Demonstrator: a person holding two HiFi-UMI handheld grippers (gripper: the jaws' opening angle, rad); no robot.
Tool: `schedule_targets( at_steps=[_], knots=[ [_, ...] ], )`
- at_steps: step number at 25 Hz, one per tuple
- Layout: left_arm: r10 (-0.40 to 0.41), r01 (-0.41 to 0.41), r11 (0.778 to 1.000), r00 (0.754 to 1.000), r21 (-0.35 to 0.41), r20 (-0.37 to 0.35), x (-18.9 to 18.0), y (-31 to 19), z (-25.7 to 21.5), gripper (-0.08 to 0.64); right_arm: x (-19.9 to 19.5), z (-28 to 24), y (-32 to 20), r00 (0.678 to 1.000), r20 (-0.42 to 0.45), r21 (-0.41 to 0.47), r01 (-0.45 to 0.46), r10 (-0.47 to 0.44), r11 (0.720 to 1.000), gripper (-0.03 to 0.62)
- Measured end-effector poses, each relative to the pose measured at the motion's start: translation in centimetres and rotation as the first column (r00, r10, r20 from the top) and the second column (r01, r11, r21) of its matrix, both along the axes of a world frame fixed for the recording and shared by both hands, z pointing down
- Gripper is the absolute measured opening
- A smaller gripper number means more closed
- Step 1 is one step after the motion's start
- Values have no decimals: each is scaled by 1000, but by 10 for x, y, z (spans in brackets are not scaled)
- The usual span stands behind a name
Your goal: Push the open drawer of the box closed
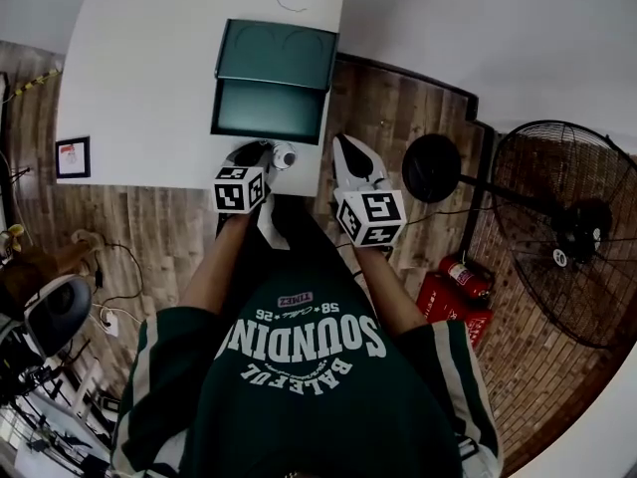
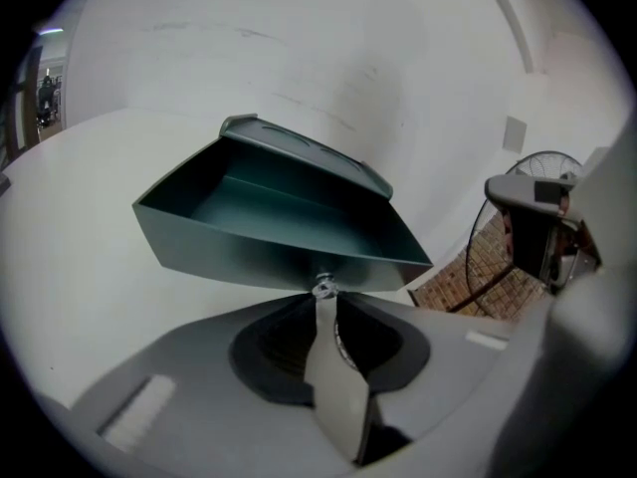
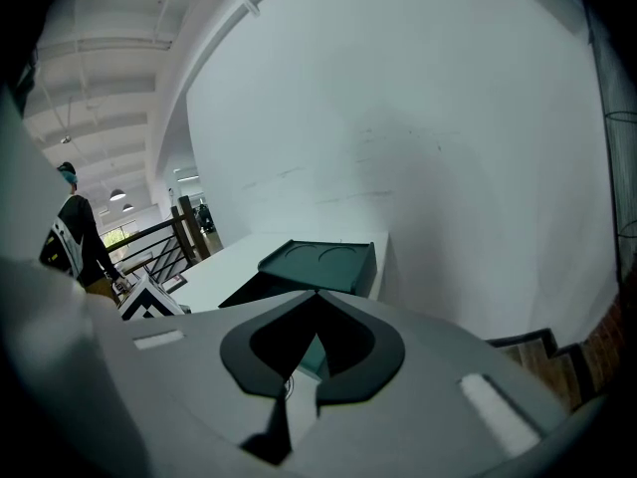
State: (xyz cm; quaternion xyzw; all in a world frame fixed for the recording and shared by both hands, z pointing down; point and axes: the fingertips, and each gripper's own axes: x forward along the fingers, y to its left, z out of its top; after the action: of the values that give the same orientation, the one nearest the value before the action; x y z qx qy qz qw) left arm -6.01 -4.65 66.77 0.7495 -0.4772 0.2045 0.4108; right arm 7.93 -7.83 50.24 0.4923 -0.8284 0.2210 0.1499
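A dark green box (image 1: 276,53) stands on the white table (image 1: 139,78), its drawer (image 1: 267,111) pulled out toward me. In the left gripper view the open drawer (image 2: 269,217) fills the middle, with a small metal knob (image 2: 322,286) on its front. My left gripper (image 1: 261,155) (image 2: 323,299) has its jaws together, and their tips sit right at that knob. My right gripper (image 1: 344,143) (image 3: 317,294) hangs in the air beyond the table's right edge, jaws together and nothing in them. From there the box (image 3: 323,259) shows ahead and to the left.
A small framed picture (image 1: 73,157) lies at the table's left edge. On the wooden floor to the right stand a large black fan (image 1: 567,232), a round black stand (image 1: 431,167) and a red fire extinguisher (image 1: 463,277). A white wall rises behind the table.
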Motion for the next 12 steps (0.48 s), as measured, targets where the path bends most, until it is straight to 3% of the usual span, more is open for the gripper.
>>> schedule_targets(
  at_steps=[12],
  knots=[
    [22,-22,999,999,27,-27,-1,-10,-4,118,0,10,-8,1000,6,-13,-23,23,1000,2]
  ],
)
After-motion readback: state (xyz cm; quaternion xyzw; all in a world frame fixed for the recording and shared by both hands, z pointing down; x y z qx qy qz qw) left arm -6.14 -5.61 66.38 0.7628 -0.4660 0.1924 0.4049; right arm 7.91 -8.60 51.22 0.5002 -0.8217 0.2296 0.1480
